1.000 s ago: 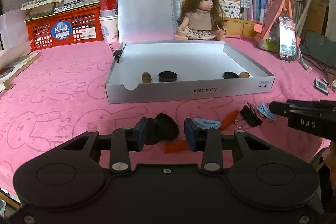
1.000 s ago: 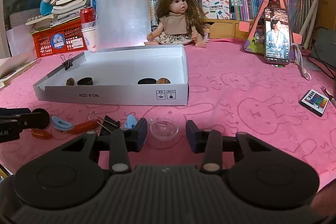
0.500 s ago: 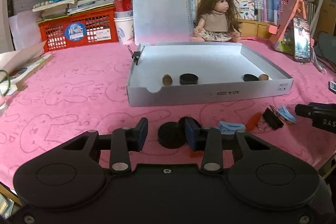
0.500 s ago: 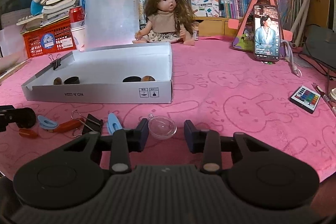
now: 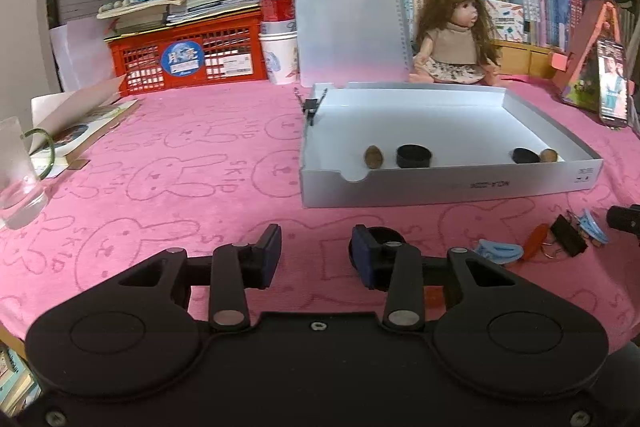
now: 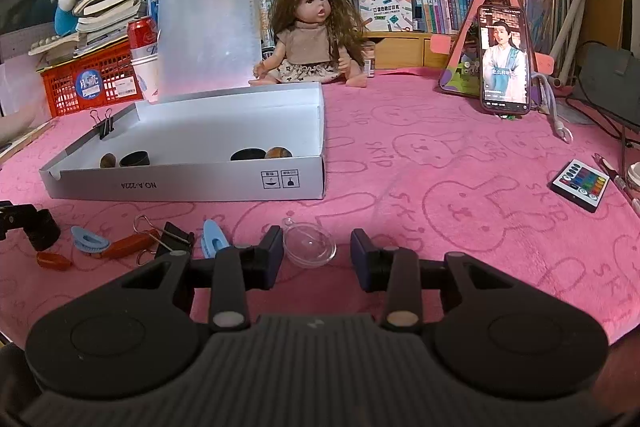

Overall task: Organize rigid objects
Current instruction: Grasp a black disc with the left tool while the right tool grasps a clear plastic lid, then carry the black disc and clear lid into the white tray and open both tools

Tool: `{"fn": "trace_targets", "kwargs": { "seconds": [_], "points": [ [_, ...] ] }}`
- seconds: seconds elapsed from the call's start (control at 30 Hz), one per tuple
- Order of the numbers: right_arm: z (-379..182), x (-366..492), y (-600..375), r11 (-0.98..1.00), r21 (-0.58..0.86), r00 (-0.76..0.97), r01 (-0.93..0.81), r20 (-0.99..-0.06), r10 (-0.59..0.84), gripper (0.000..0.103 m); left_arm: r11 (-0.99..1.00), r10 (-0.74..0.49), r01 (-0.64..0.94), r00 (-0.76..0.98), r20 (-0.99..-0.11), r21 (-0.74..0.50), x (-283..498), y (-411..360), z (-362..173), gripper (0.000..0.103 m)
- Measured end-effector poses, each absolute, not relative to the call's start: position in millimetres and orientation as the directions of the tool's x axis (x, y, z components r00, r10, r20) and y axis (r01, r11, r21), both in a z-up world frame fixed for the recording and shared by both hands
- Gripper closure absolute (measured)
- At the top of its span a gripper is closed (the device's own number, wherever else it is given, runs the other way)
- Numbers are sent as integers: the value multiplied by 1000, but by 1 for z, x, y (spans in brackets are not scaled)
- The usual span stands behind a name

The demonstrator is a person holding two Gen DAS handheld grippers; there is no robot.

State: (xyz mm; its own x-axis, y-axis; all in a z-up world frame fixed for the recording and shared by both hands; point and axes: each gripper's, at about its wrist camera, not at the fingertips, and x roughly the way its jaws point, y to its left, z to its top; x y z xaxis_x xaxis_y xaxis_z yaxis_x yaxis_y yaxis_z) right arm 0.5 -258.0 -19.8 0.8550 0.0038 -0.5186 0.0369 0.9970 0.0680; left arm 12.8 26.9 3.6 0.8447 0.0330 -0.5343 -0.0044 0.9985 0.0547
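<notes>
Tools both open: right tool w/ clear dome between pads, apparently unpressed; left tool empty.

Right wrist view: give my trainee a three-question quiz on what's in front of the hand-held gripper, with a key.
1. True or false: the clear dome lies between the fingers of the right hand-held gripper, unpinched.
2. How many items show inside the white box?
A) two B) four C) six
3. Fill in: the binder clip on the box rim sits at its far ____ corner in this view.

Key: 1 true; 2 B; 3 left.
</notes>
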Motion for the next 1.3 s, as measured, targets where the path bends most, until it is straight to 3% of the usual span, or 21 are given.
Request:
{"fn": "trace_targets", "kwargs": {
  "seconds": [0.17, 0.63, 0.73, 0.8, 1.3],
  "points": [
    [-20, 0, -258, 996, 77, 856, 36, -517, 9, 60, 999, -39, 36, 850, -525, -15, 4, 31, 8, 65],
    [-20, -1, -257, 996, 81, 859, 26, -512, 19, 60, 997, -71, 80, 842, -535, -7, 5, 14, 1, 61],
    [-21, 0, -256, 997, 79, 857, 21, -514, 23, 61, 996, -78, 83, 837, -541, -16, 9, 14, -2, 62],
    [-22, 0, -254, 997, 75, 857, 19, -515, 23, 67, 996, -86, 86, 839, -537, -25, 10, 13, -3, 73],
    [-11, -2, -253, 997, 72, 870, -2, -492, 37, 70, 994, -102, 108, 853, -511, -18, 7, 7, 19, 73]
  ]
}}
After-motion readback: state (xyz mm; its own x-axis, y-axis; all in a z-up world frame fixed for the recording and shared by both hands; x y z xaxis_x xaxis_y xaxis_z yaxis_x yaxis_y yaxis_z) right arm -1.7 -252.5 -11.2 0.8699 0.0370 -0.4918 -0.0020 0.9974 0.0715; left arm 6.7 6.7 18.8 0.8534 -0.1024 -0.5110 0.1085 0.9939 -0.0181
